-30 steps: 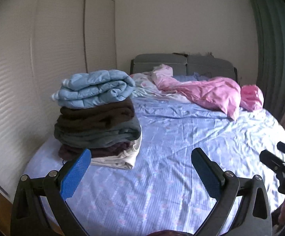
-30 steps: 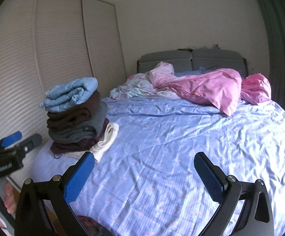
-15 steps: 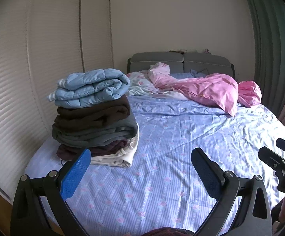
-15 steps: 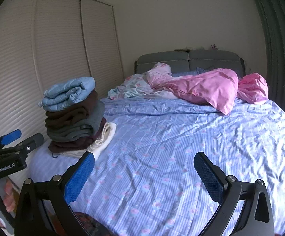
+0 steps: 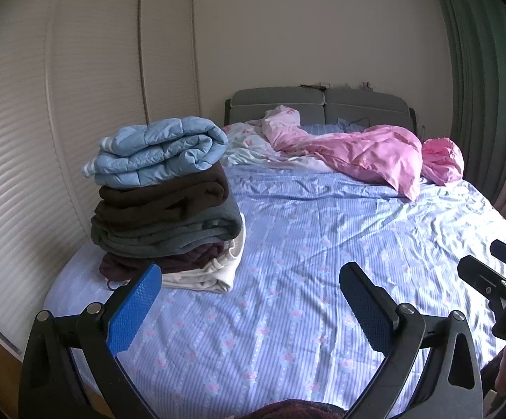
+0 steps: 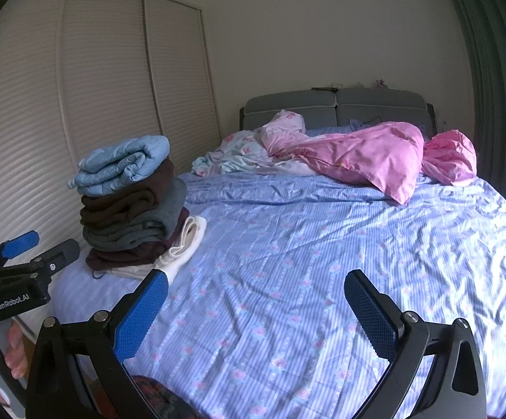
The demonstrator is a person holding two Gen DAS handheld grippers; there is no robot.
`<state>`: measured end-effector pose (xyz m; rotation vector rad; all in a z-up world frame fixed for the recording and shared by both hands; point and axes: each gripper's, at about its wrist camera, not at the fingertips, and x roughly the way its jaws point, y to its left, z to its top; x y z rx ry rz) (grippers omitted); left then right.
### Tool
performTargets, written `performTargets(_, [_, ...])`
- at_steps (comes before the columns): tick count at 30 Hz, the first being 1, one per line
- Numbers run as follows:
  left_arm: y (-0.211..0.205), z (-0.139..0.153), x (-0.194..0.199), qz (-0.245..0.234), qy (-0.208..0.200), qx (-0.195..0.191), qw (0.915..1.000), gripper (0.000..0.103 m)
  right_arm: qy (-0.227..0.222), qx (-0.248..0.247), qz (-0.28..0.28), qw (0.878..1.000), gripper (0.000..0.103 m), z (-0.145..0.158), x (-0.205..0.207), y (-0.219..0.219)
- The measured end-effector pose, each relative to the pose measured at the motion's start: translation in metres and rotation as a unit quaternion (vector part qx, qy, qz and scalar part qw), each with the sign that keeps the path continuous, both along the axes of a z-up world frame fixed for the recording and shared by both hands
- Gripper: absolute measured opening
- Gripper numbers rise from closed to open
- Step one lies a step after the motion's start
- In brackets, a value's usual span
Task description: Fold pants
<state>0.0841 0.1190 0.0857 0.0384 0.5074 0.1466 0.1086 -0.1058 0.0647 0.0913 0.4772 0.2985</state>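
Observation:
A stack of folded clothes sits at the near left corner of the bed, a light blue quilted piece on top, then brown, grey, maroon and cream pieces; it also shows in the right wrist view. My left gripper is open and empty above the blue striped sheet, just right of the stack. My right gripper is open and empty over the sheet. A dark reddish patterned fabric shows at the bottom edge below the left gripper and in the right wrist view.
A pink duvet and pillows lie crumpled by the grey headboard. Slatted wardrobe doors stand left of the bed, a green curtain on the right. The other gripper shows at each view's edge.
Both grippers have tilted slightly, so the bed and stack sit a little lower and farther in view. Both stay open and empty.

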Motion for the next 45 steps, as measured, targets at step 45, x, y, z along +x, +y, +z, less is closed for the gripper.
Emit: performTargets(45, [-0.0042,-0.0020,-0.0011,-0.003,0.002,0.000,1.0000,0.103,-0.003,0.001,-0.002,1.000,0.102,-0.0011,-0.0012,0.0001])
